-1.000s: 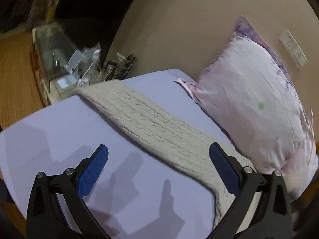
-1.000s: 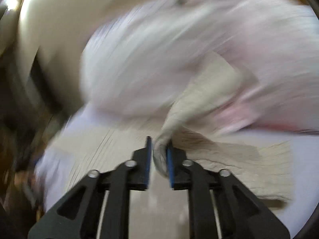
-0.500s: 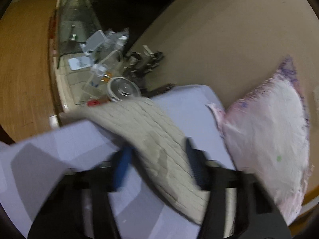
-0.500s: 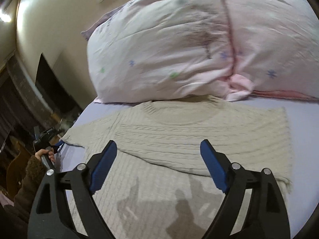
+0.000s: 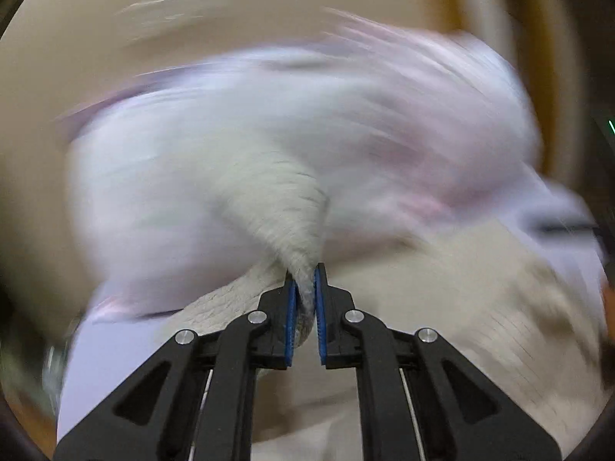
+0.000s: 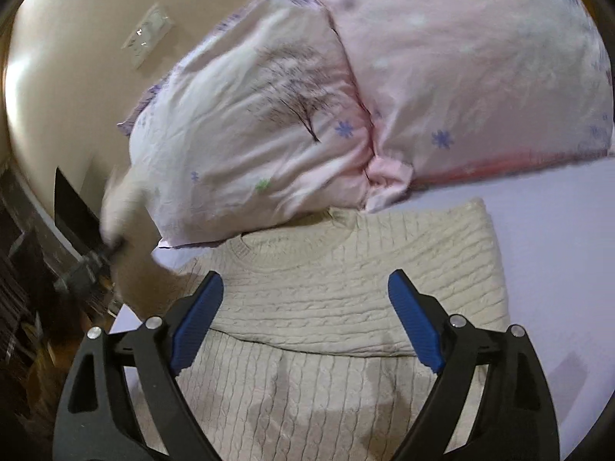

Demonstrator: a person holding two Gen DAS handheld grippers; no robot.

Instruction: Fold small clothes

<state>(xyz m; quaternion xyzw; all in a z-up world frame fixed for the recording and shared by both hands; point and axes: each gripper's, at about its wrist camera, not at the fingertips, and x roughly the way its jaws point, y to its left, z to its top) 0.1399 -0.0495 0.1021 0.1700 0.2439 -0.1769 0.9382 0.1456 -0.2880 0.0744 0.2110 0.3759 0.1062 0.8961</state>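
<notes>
A cream cable-knit sweater (image 6: 346, 292) lies on the lilac bed sheet (image 6: 553, 230), its right sleeve folded across the chest. My left gripper (image 5: 303, 296) is shut on the sweater's left sleeve (image 5: 284, 207) and holds it lifted; that view is motion-blurred. In the right wrist view the left gripper (image 6: 109, 247) shows at the far left with the blurred sleeve (image 6: 123, 199) raised above it. My right gripper (image 6: 305, 315) is open and empty, hovering over the sweater's body.
A large pink-white floral pillow (image 6: 346, 96) leans against the beige wall (image 6: 77, 38) just behind the sweater's collar. A wall socket plate (image 6: 148, 40) is above. Dark furniture (image 6: 23, 269) stands off the bed's left edge.
My left gripper has closed on the left sleeve and swung it up towards the sweater. My right gripper let go of the right sleeve earlier and stays open over the body.
</notes>
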